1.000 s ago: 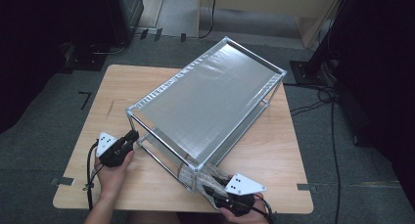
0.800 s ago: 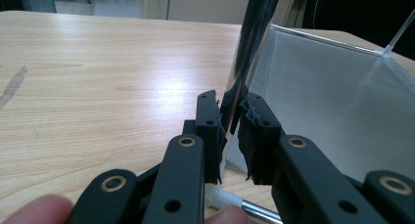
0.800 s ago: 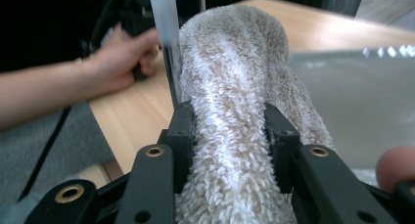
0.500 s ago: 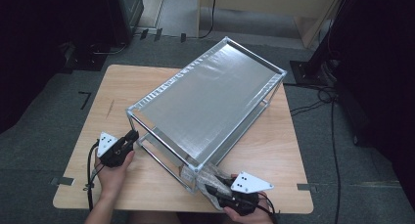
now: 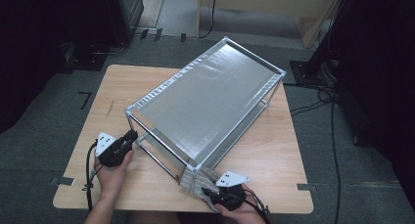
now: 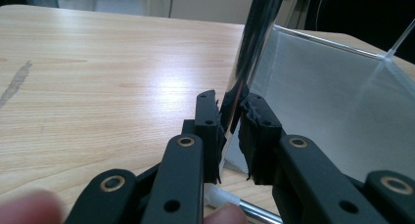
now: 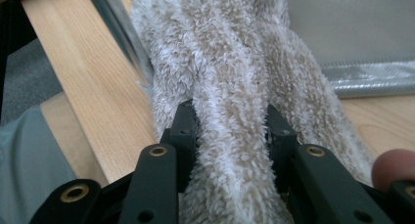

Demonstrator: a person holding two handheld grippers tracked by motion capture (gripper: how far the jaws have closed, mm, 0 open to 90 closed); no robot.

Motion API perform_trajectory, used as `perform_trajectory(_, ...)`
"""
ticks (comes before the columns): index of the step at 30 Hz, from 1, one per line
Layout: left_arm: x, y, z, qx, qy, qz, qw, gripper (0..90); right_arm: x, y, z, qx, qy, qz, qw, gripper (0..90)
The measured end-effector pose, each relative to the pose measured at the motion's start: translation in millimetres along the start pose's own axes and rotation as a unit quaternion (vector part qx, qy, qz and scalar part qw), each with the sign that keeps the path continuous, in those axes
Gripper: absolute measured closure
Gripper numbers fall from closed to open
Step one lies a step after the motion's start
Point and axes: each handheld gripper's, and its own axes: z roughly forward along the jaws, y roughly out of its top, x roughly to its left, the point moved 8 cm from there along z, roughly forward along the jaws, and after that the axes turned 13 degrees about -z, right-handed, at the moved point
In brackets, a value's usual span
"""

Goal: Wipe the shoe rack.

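Tabletop [image 5: 274,150]: fingers [image 7: 281,131] shut around fluffy cloth [image 7: 235,87].

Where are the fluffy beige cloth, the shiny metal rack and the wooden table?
fluffy beige cloth [image 7: 230,87], right gripper view, on the fold above the jaws.
shiny metal rack [image 5: 210,94], high view, on its top shelf.
wooden table [image 5: 271,150], high view, on bare top right of the rack.
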Motion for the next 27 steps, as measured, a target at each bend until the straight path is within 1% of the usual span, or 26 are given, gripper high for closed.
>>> perform_trajectory(1, 0.2, 0.1, -0.4, 0.000, 0.001, 0.000, 1.0000, 79.0, -0.9, -0.3, 0.2, 0.002, 0.000, 0.003, 1.0000, 67.1)
perform_trajectory(5, 1.7, 0.0, -3.2, 0.002, 0.009, -0.001, 1.0000, 79.1, -3.8, -0.2, 1.8, 0.014, -0.022, -0.010, 0.9996, 67.8)
perform_trajectory(6, 3.2, -0.5, -5.2, 0.002, 0.016, 0.007, 0.9998, 79.2, -4.8, -0.2, 2.2, 0.015, -0.026, -0.011, 0.9995, 67.9)
perform_trajectory(7, 3.5, -0.6, -6.3, 0.001, 0.020, 0.008, 0.9998, 79.5, -7.8, -0.3, 2.6, 0.016, -0.031, -0.012, 0.9993, 68.1)
perform_trajectory(10, 6.9, -1.7, -13.7, 0.004, 0.027, 0.015, 0.9995, 79.9, -14.0, -0.9, 2.5, 0.019, -0.038, -0.009, 0.9991, 68.4)
perform_trajectory(13, 8.9, -3.4, -21.8, 0.005, 0.029, 0.013, 0.9995, 80.0, -20.0, -0.8, 2.8, 0.022, -0.040, -0.004, 0.9990, 68.6)
perform_trajectory(16, 11.5, -5.9, -32.3, 0.013, 0.033, 0.019, 0.9992, 80.1, -28.0, 0.6, 4.3, 0.024, -0.043, -0.003, 0.9988, 68.7)
perform_trajectory(19, 12.2, -8.3, -40.8, 0.015, 0.036, 0.015, 0.9991, 80.1, -34.2, 2.5, 6.5, 0.026, -0.045, -0.001, 0.9986, 68.8)
perform_trajectory(20, 12.7, -9.5, -44.4, 0.017, 0.037, 0.017, 0.9990, 80.1, -35.6, 3.0, 6.9, 0.027, -0.045, 0.000, 0.9986, 68.8)
perform_trajectory(24, 12.1, -14.4, -55.1, 0.018, 0.038, 0.016, 0.9990, 80.2, -45.6, 5.5, 9.6, 0.031, -0.049, -0.001, 0.9983, 68.8)
perform_trajectory(27, 11.2, -17.9, -62.1, 0.019, 0.038, 0.015, 0.9990, 80.1, -54.1, 7.7, 12.1, 0.031, -0.048, 0.007, 0.9983, 68.8)
